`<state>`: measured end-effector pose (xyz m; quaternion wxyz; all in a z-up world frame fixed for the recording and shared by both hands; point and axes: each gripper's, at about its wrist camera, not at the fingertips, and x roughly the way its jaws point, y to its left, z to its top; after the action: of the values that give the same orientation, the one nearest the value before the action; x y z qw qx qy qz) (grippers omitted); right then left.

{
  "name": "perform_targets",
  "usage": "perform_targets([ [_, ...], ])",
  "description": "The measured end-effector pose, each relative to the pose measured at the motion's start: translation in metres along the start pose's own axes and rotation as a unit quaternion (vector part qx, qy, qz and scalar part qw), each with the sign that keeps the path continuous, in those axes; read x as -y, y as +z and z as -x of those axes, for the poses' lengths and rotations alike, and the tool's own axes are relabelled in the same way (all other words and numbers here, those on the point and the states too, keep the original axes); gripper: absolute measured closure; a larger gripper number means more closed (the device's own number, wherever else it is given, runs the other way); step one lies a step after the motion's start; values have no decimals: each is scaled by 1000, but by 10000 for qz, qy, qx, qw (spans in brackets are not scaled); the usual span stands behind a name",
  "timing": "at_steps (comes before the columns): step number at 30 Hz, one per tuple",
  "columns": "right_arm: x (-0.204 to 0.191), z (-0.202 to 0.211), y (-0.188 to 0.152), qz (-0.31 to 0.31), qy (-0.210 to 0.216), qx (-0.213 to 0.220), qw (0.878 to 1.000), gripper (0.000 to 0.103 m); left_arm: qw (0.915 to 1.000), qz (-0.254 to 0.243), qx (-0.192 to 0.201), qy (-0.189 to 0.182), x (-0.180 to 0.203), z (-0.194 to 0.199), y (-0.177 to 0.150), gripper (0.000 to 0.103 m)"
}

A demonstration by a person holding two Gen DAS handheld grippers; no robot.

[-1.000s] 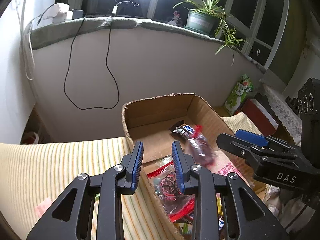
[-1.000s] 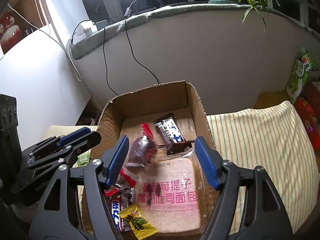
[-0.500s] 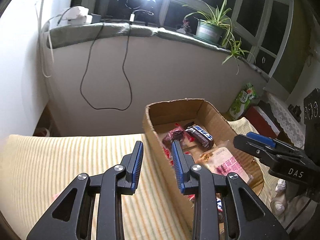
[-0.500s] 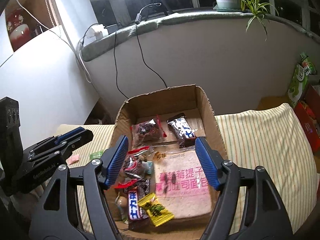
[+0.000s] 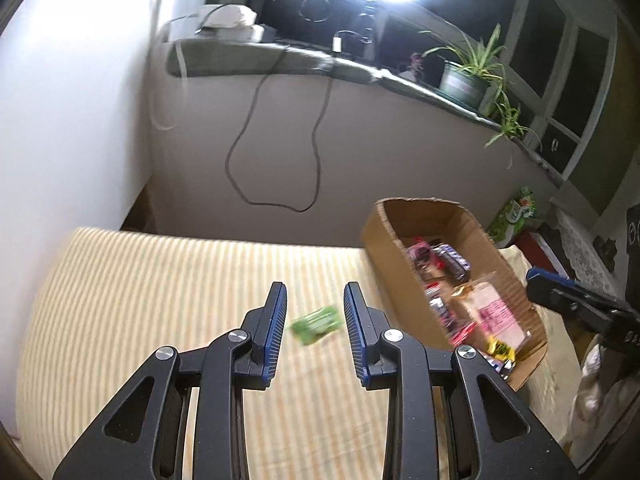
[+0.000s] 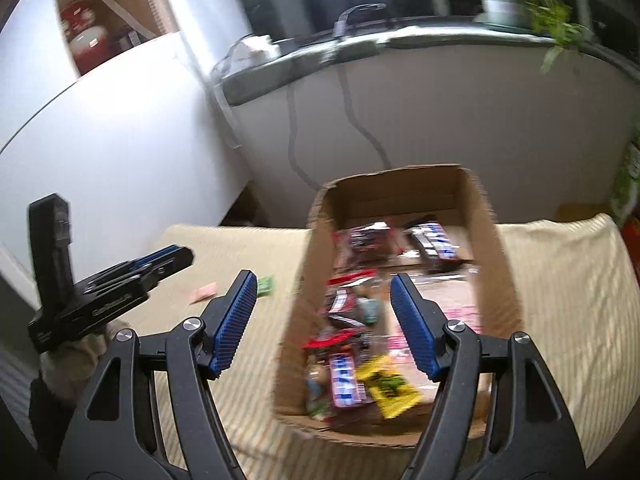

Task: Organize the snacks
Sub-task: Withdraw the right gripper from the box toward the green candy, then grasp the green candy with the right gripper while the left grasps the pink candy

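An open cardboard box point(image 5: 394, 268) stands on the striped cloth and holds several snacks: a bread bag point(image 5: 496, 314), a yellow packet point(image 6: 388, 386) and a dark chocolate bar point(image 6: 434, 242). A small green packet point(image 5: 316, 325) lies on the cloth left of the box point(image 6: 302, 320). My left gripper point(image 5: 315, 292) hovers above it, its jaws a narrow gap apart and empty. In the right wrist view the green packet point(image 6: 265, 286) and a pink packet point(image 6: 203, 292) lie near the left gripper point(image 6: 180, 258). My right gripper point(image 6: 324, 284) hangs open and empty over the box's near left wall.
The yellow striped cloth point(image 5: 168, 280) spreads left of the box. Behind are a white wall with hanging black cables point(image 5: 276, 168), a sill with a potted plant point(image 5: 466, 80), and a green bag point(image 5: 516, 216) at the far right. Both views are blurred by motion.
My left gripper has swung left from over the box to above the cloth, and the green packet has come into view. My right gripper has drawn back and up from the box.
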<state>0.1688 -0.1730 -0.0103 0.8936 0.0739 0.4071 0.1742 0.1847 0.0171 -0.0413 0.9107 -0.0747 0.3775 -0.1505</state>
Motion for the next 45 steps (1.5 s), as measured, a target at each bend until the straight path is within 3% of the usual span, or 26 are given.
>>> perform_targets([
  [3, -24, -8, 6, 756, 190, -189, 9968, 31, 9999, 21, -68, 110, -16, 4, -9, 75],
  [6, -50, -21, 7, 1664, 125, -450, 9850, 32, 9996, 7, -165, 222, -29, 5, -18, 75],
  [9, -69, -39, 6, 2274, 183, -823, 9702, 45, 9991, -41, -278, 316, -39, 5, -26, 75],
  [11, -76, -52, 4, 2580, 154, -1029, 9605, 47, 9985, -145, -364, 392, -41, 2, -30, 75],
  [19, -96, -92, -5, 3553, 49, -1730, 9186, 47, 9926, -723, -714, 657, -40, -14, -42, 75],
  [30, -121, -156, -14, 4465, -127, -2520, 8585, 47, 9850, -1248, -1010, 637, -35, -38, -42, 75],
  [34, -128, -170, -20, 4753, -80, -2739, 8361, 47, 9831, -1330, -1067, 662, -35, -46, -38, 69],
  [38, -127, -179, -24, 4883, -94, -2822, 8257, 47, 9825, -1362, -1080, 666, -39, -51, -36, 69],
  [45, -124, -195, -19, 4898, -166, -2878, 8228, 51, 9811, -1476, -1112, 574, -39, -58, -34, 69],
])
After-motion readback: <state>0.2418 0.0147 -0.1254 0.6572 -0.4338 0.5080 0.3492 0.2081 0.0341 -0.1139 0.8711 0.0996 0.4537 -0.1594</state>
